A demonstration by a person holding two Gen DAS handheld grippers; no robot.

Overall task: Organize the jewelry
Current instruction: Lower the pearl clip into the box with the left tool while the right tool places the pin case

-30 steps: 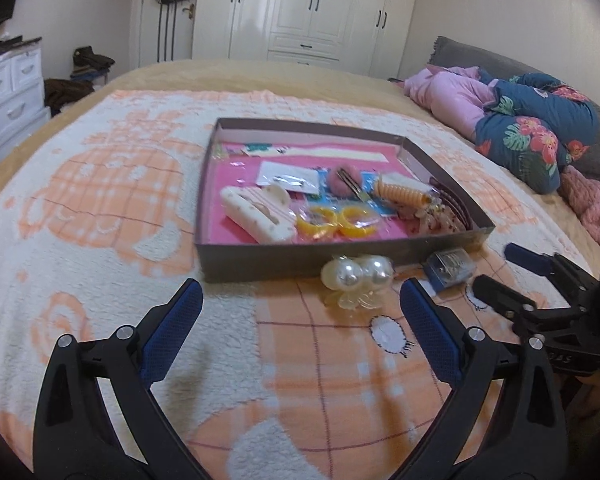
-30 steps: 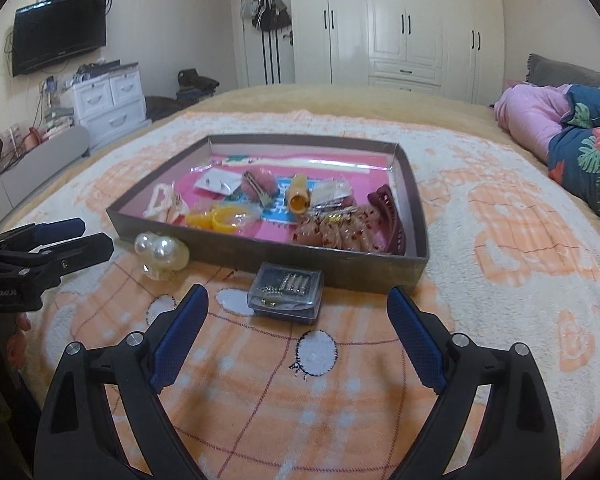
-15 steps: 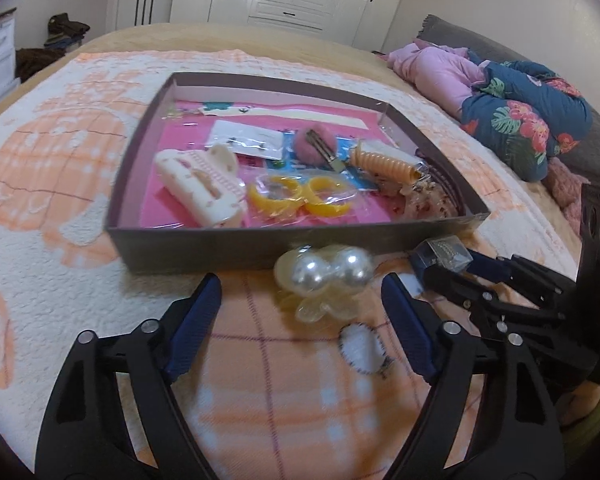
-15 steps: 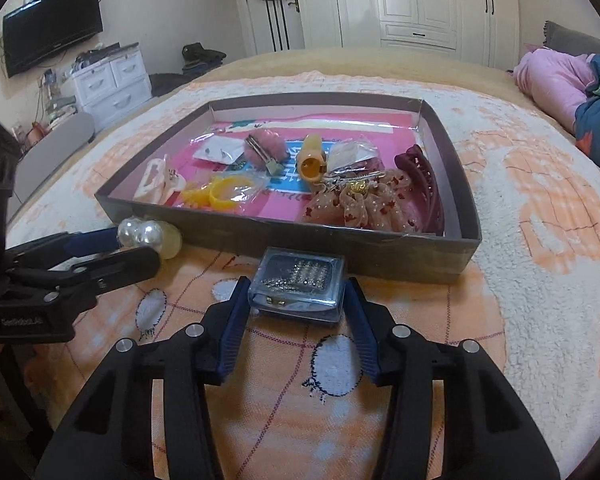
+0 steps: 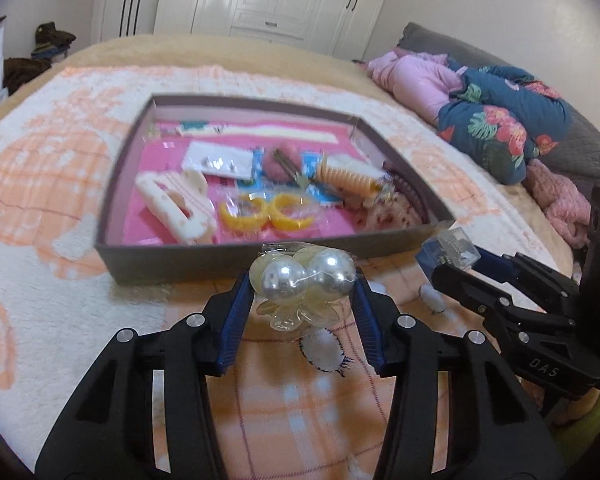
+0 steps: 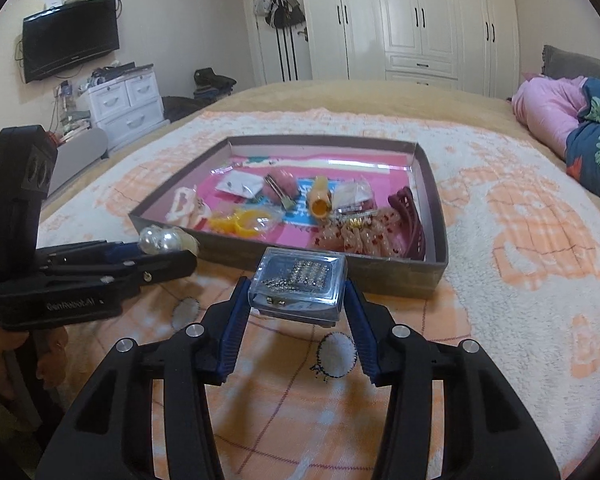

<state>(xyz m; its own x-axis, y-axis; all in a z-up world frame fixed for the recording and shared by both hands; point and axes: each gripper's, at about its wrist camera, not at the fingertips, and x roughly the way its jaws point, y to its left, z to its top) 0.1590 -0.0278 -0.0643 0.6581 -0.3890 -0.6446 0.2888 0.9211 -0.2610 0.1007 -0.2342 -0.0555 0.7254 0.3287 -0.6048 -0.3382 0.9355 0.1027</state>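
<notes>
My left gripper (image 5: 302, 292) is shut on a clear bag with two big pearl balls (image 5: 306, 278) and holds it above the blanket in front of the brown tray (image 5: 236, 254). My right gripper (image 6: 298, 294) is shut on a small clear box of rhinestone pieces (image 6: 300, 282), lifted just before the tray's near wall (image 6: 400, 276). The tray holds a white claw clip (image 5: 176, 204), yellow rings (image 5: 266, 212), an orange coil tie (image 5: 346, 178) and a dark red clip (image 6: 408, 218). The right gripper also shows in the left wrist view (image 5: 448, 256), the left gripper in the right wrist view (image 6: 168, 246).
The tray lies on a white and orange fleece blanket (image 6: 520, 264) on a bed. Pink and floral bedding (image 5: 480, 112) is piled at the right. White drawers (image 6: 124, 100) and a wall TV (image 6: 70, 48) stand left, wardrobes (image 6: 416, 20) behind.
Both grippers have closed: the left on the pearl bag, the right on the clear box. Both items are now lifted off the blanket.
</notes>
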